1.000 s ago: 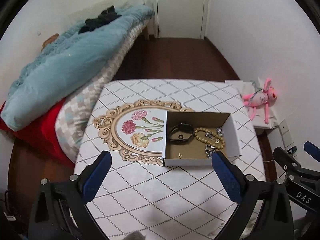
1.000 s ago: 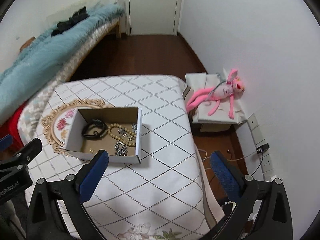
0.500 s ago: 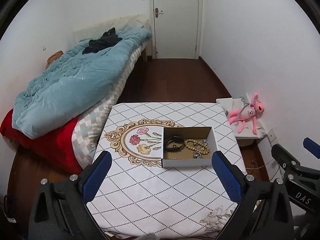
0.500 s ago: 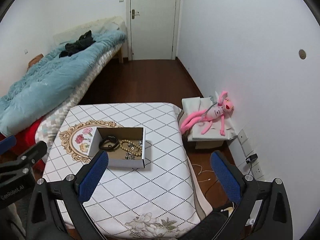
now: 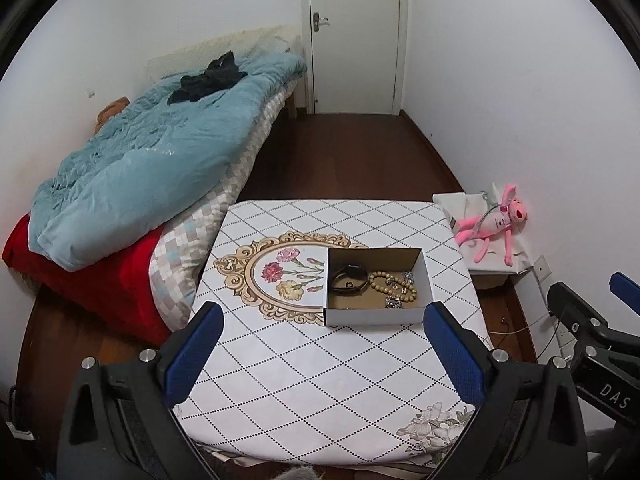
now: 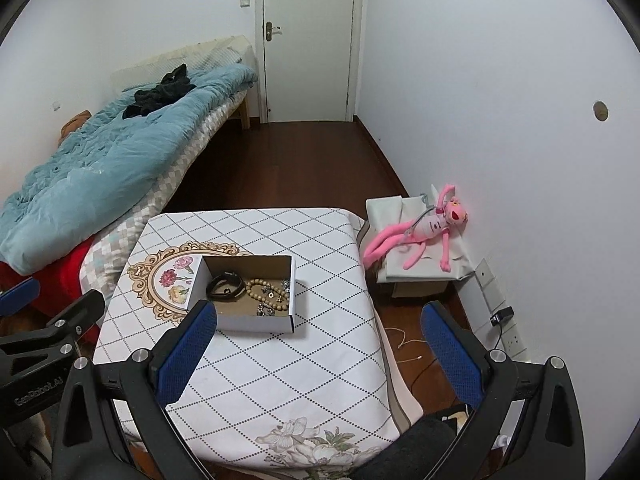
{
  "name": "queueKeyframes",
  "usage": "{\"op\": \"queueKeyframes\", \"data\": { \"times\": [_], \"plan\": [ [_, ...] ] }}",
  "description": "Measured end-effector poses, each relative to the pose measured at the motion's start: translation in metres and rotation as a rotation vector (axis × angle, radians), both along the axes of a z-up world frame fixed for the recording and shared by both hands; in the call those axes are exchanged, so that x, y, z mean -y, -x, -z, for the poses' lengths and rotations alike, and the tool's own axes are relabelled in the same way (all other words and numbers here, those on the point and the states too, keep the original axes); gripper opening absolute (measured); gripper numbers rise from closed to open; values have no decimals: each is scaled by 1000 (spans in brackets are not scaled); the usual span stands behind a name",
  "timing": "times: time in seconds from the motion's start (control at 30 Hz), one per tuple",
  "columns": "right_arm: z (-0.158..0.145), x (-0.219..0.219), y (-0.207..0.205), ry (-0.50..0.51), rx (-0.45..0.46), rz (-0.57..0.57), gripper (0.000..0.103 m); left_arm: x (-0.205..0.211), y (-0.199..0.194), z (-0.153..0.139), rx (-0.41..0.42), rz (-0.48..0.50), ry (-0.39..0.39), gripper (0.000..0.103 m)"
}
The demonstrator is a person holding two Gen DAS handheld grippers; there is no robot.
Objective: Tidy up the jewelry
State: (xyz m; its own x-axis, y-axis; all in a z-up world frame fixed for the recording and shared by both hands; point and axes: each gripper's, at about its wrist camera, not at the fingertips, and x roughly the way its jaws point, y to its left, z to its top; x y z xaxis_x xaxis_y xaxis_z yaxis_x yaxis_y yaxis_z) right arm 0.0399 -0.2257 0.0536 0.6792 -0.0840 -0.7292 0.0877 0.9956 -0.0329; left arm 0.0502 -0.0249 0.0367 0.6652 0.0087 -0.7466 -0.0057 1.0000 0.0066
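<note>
An open cardboard box (image 5: 375, 316) sits on a table with a white diamond-pattern cloth (image 5: 320, 380). In it lie a black wristband (image 5: 349, 278), a wooden bead bracelet (image 5: 392, 286) and small silver pieces (image 5: 394, 303). The box also shows in the right wrist view (image 6: 256, 323), with the wristband (image 6: 225, 287) and beads (image 6: 266, 292). My left gripper (image 5: 320, 344) is open and empty, held high and back from the table's near edge. My right gripper (image 6: 318, 344) is open and empty, also high above the table's near right side.
A bed with a blue quilt (image 5: 160, 160) stands left of the table. A pink plush toy (image 6: 424, 232) lies on a low white box by the right wall. A wall socket with a charger (image 6: 502, 316) and cables is on the right. A closed door (image 5: 354, 36) is at the back.
Both grippers have pulled up and back from the table. The box looks smaller and more of the room shows. The jewelry in the box has not moved.
</note>
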Motion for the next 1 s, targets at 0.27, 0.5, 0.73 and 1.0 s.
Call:
{"op": "queueKeyframes", "data": {
  "times": [0.27, 0.5, 0.73, 1.0],
  "plan": [
    [10, -1, -33, 15, -47, 4, 103, 4, -27, 9, -45, -6, -21, 102],
    [25, -1, -61, 28, -94, 4, 103, 2, -51, 23, -99, -15, -21, 102],
    [42, -2, -78, 41, -143, 5, 103, 1, -63, 40, -150, -16, -22, 102],
    [54, -5, -85, 41, -178, -7, 103, 0, -66, 47, -168, -13, -22, 102]
  ]
}}
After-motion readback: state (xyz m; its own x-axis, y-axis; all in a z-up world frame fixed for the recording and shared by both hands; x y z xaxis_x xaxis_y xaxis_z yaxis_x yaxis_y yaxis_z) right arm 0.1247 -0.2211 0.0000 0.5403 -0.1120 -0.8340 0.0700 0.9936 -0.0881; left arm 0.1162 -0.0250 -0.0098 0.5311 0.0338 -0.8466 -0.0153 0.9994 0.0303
